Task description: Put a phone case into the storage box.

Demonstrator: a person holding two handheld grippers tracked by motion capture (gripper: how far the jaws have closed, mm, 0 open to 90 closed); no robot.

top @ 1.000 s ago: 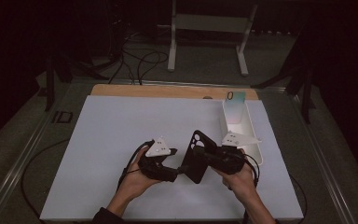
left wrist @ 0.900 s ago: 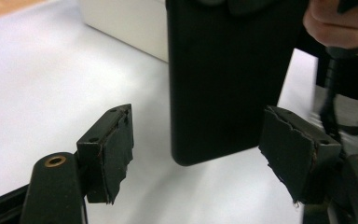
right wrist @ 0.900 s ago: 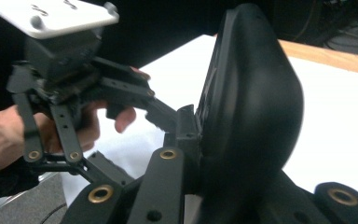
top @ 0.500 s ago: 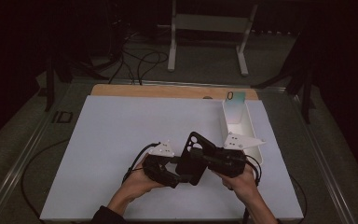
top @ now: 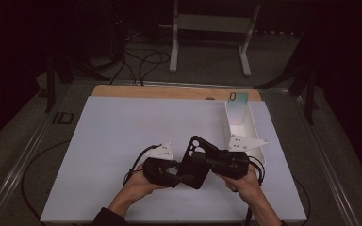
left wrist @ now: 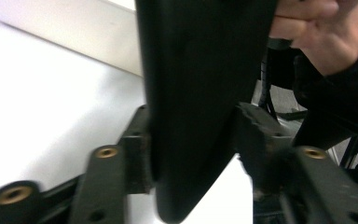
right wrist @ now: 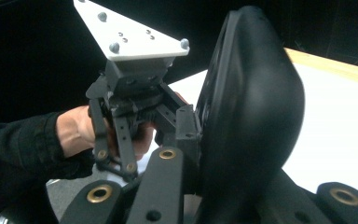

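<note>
A black rounded plastic part (top: 196, 161) with round holes is held up on edge over the white tabletop (top: 118, 136), between both grippers. My left gripper (top: 175, 175) comes at it from the left; its jaws have just been closing, and in the left gripper view the pads (left wrist: 137, 149) press on both faces of the part (left wrist: 196, 93). My right gripper (top: 208, 162) holds the same part (right wrist: 251, 121) from the right, jaws shut on its edge. The right gripper view also looks across at the left gripper's grey plate (right wrist: 130, 35) and the hand holding it.
A long white bin (top: 242, 123) stands at the right side of the table, just beyond the right hand. A small card marked 0 (top: 233, 96) sits at its far end. A wooden strip (top: 169, 92) runs along the back edge. A metal stand (top: 212, 28) is on the floor behind.
The left gripper's jaws have closed onto the black part, which now sits nearer to that gripper. Both hands have stayed about where they were.
</note>
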